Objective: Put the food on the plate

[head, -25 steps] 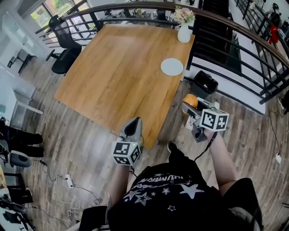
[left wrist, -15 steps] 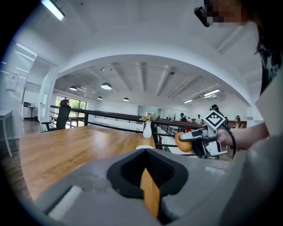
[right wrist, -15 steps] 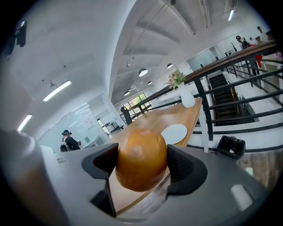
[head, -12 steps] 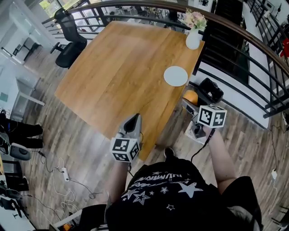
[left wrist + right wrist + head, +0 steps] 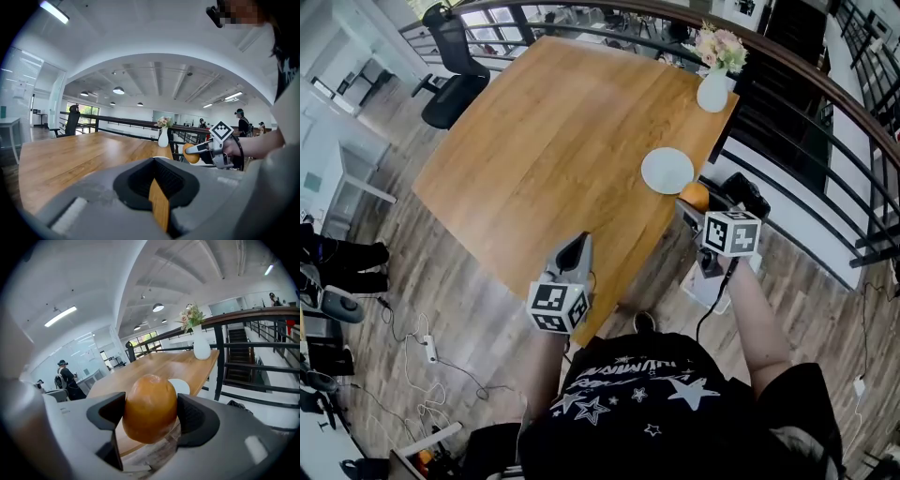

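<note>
The bun (image 5: 149, 404) looks light and soft, with a glossy golden crust that could dent or slip under hard pressure. Judging by its egg shape, the best hold is across its widest middle, with just enough squeeze to keep it from rolling out. That is how the right gripper (image 5: 151, 425) has it: the 2 jaws stand wide apart and press on the bun's 2 sides, at 9 and 3 o'clock in the right gripper view, with the top of the bun rising above them. In the head view the bun hangs in the air just off the right edge of the wooden table (image 5: 553, 141). The white plate (image 5: 667, 171) lies bare near that edge, just beside the bun at about 10 o'clock from it. A white vase (image 5: 713, 89) of flowers stands beyond the plate at 1 o'clock. The left gripper (image 5: 154, 161) has its jaws together on nothing and hovers over the table's near corner, well apart from the plate at about 7 o'clock.
</note>
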`<state>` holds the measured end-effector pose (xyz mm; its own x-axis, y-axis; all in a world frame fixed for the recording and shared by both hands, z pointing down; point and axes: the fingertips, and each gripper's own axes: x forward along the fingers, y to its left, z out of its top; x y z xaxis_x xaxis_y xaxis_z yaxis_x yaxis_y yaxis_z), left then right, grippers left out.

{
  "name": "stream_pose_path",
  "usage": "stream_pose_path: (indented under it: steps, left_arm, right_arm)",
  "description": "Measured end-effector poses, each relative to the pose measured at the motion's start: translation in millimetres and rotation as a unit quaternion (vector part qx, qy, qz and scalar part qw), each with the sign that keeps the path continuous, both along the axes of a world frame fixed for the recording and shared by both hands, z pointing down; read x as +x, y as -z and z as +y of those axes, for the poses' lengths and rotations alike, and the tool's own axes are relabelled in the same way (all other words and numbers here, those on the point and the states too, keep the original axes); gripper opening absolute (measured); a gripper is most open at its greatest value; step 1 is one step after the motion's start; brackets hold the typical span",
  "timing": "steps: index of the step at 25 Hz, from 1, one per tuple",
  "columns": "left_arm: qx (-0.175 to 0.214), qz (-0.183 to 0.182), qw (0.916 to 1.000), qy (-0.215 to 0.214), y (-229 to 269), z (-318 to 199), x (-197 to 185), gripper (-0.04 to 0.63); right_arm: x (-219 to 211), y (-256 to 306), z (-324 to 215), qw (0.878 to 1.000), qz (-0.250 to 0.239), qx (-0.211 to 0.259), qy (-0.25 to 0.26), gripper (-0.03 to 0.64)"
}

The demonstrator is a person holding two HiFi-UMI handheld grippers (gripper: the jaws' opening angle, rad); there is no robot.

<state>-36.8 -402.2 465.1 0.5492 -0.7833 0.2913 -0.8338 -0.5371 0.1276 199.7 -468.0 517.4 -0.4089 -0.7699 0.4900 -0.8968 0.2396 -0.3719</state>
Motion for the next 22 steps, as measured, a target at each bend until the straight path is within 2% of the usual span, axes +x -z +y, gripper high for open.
stream_pose_path:
  steps: [3, 7, 13, 18, 22]
  left_arm:
    - [-0.005, -0.003, 1.0000, 0.006, -5, -10, 6, 0.001]
    - [-0.011, -0.007, 0.9998, 0.014, -10, -18, 10, 0.000]
    - [-0.024, -0.010, 0.9994, 0.024, -19, -26, 9, 0.000]
    - [-0.030, -0.009, 0.9991, 0.029, -24, -35, 5, 0.001]
    - [-0.034, -0.007, 0.9989, 0.031, -26, -39, 0, 0.000]
  right_arm:
    - [3, -8, -21, 0.999, 0.033, -0.004, 0.020, 0.348]
    - [-3, -17, -44, 0.998, 0.040, -0.008, 0.056, 0.348]
    - [-11, -45, -81, 0.991, 0.089, -0.041, 0.087, 0.350]
    - [-10, -61, -101, 0.979, 0.166, -0.067, 0.099, 0.350]
    - [-13, -76, -109, 0.969, 0.204, -0.092, 0.103, 0.350]
